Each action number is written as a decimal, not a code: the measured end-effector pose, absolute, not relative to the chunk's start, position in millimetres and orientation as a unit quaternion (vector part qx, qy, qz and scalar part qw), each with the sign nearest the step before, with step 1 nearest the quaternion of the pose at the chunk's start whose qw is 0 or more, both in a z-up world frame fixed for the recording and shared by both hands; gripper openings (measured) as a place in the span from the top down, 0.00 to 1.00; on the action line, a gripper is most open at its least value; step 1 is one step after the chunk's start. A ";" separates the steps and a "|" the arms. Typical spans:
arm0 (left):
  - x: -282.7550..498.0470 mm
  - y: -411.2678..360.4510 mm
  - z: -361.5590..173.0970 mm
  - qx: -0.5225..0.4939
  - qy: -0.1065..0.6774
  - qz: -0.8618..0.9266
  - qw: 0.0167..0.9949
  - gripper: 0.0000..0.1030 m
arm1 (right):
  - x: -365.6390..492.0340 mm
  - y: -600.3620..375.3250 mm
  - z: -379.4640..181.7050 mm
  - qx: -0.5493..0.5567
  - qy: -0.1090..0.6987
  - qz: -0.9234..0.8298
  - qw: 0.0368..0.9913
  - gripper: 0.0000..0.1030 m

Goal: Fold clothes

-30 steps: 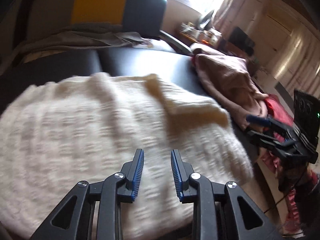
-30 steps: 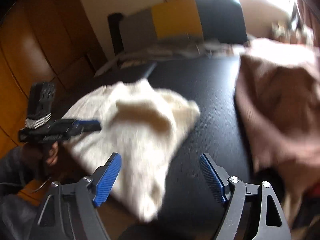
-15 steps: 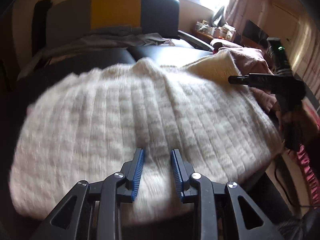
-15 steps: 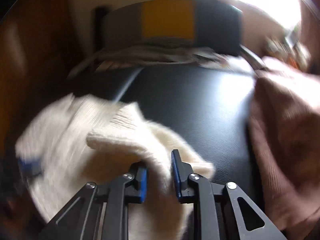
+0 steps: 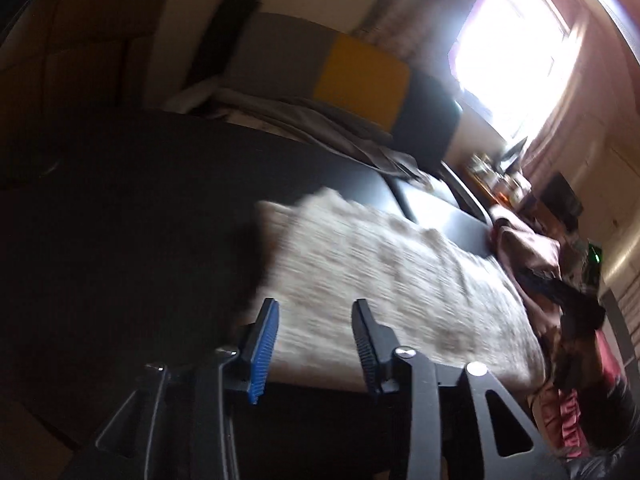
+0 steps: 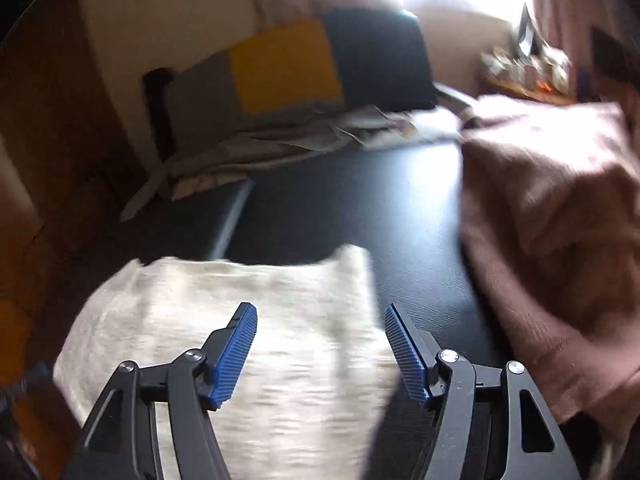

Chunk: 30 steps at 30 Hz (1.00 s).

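The cream knit sweater [image 6: 256, 344] is laid flat at the near edge of the black table [image 6: 408, 216]. Above it, the left gripper [image 5: 314, 342] and the right gripper [image 6: 320, 354] are opening, nothing clamped. A brown garment [image 6: 560, 216] is heaped at the right edge.

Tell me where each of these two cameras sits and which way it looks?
Left wrist: sits on the left tool, looks down along its opening fingers at the cream knit on the black table; the right tool shows, blurred.
Right wrist: sits on the right tool, fingers opening above the knit, beside pink cloth.
Shared: knit, table, striped chair, window.
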<state>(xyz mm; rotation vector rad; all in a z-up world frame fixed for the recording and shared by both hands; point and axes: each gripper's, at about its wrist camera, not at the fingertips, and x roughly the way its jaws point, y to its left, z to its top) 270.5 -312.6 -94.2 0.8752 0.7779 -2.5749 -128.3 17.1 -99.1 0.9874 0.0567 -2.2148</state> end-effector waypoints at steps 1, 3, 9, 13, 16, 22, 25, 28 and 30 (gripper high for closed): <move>271.9 -321.4 -96.0 0.309 0.274 -0.899 0.147 0.57 | -120.2 10.7 -95.6 0.376 0.027 -0.852 0.363 0.27; 266.3 -334.8 -105.0 0.325 0.284 -0.895 0.116 0.54 | -101.9 -0.9 -97.2 0.382 0.039 -0.836 0.391 0.24; 237.1 -347.8 -132.2 0.361 0.312 -0.877 0.052 0.43 | -74.7 -36.5 -115.4 0.405 0.082 -0.802 0.430 0.24; 214.8 -353.1 -142.5 0.376 0.345 -0.860 -0.003 0.63 | -74.5 -35.3 -122.7 0.412 0.087 -0.801 0.425 0.20; 210.9 -357.0 -139.6 0.374 0.362 -0.854 -0.004 0.95 | -82.1 -38.9 -126.7 0.416 0.091 -0.803 0.416 0.18; 250.2 -347.5 -122.9 0.365 0.363 -0.857 0.000 0.96 | -82.6 -41.9 -140.8 0.414 0.097 -0.802 0.419 0.11; 258.2 -341.0 -155.3 0.408 0.373 -0.833 0.017 0.96 | -73.9 -40.8 -149.8 0.389 0.114 -0.808 0.428 0.04; 267.1 -336.5 -170.8 0.403 0.394 -0.826 0.023 0.96 | -66.1 -49.3 -151.9 0.376 0.144 -0.809 0.429 0.00; 268.0 -334.9 -161.7 0.392 0.385 -0.834 0.042 0.95 | -65.9 -48.6 -152.1 0.374 0.144 -0.807 0.434 0.00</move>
